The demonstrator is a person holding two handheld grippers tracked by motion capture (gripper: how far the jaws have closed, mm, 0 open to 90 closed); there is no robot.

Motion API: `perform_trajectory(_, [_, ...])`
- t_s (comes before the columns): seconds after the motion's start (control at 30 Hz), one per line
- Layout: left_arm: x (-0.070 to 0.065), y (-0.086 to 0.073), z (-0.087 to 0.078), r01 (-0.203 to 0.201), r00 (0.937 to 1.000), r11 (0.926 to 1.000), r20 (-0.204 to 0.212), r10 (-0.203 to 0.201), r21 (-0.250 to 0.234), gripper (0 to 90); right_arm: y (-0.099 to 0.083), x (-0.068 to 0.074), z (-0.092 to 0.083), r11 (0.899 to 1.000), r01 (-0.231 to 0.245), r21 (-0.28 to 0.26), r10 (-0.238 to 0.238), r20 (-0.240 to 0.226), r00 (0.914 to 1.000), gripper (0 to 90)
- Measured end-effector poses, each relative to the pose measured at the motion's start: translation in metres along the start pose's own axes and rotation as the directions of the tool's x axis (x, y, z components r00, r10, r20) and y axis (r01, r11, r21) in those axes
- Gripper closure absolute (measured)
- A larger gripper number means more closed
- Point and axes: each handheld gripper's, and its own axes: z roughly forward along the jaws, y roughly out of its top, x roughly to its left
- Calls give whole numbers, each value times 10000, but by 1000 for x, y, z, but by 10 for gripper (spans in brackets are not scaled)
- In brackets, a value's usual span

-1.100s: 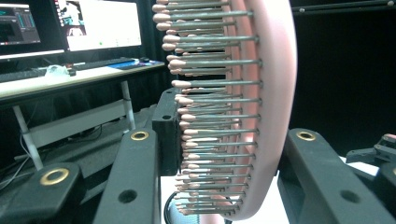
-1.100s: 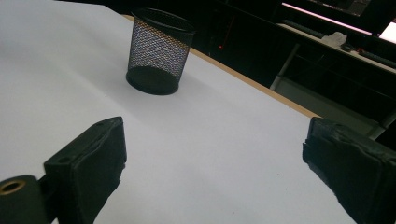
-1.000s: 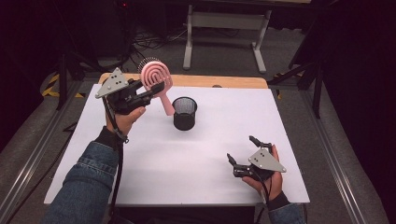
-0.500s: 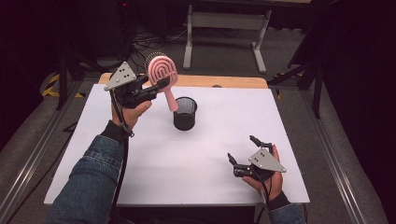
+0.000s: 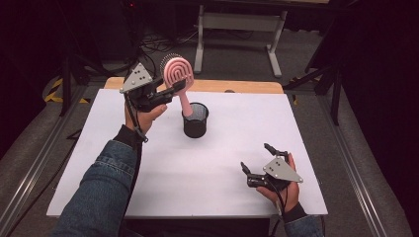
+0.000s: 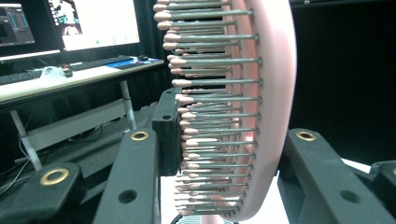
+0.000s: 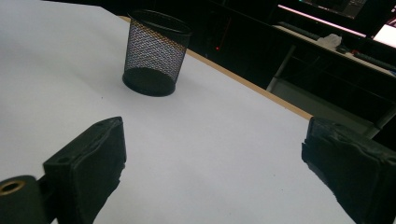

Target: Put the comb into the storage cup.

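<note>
My left gripper (image 5: pixel 170 91) is raised over the far left of the white table (image 5: pixel 222 163) and is shut on a pink hairbrush (image 5: pixel 178 73). The brush head is up and its handle slants down to the mouth of a black mesh cup (image 5: pixel 195 121). In the left gripper view the bristled head (image 6: pixel 266 93) stands upright between the two jaws. My right gripper (image 5: pixel 254 157) rests open near the front right, nothing between its fingers. The right gripper view has the cup (image 7: pixel 154 53) ahead and to the left, beyond the open gripper (image 7: pixel 212 154).
A wooden strip (image 5: pixel 247 86) edges the table's far side. Behind it on the dark floor stand a metal frame (image 5: pixel 237 22) and cables. A desk with monitors (image 6: pixel 70 23) lies beyond the left gripper.
The left gripper has carried the hairbrush to the right, bringing the handle's end over the mesh cup. The right gripper has stayed put.
</note>
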Motion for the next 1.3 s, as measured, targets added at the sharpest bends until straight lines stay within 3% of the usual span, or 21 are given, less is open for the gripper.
perform_trajectory(0.7, [0, -18, 31, 277, 9995, 9987, -132, -272, 436, 625, 0, 0, 0, 10000, 17, 19, -17, -75, 10000, 67])
perform_trajectory(1.0, [0, -35, 45, 658, 9976, 9961, -266, -643, 593, 625, -2, 0, 0, 10000, 39, 86, -38, -96, 9999, 67])
perform_trajectory(1.3, [-3, -51, 53, 1097, 9940, 9911, -98, -1092, 758, 624, -3, 0, 1, 9999, 30, 143, -28, -124, 9999, 67])
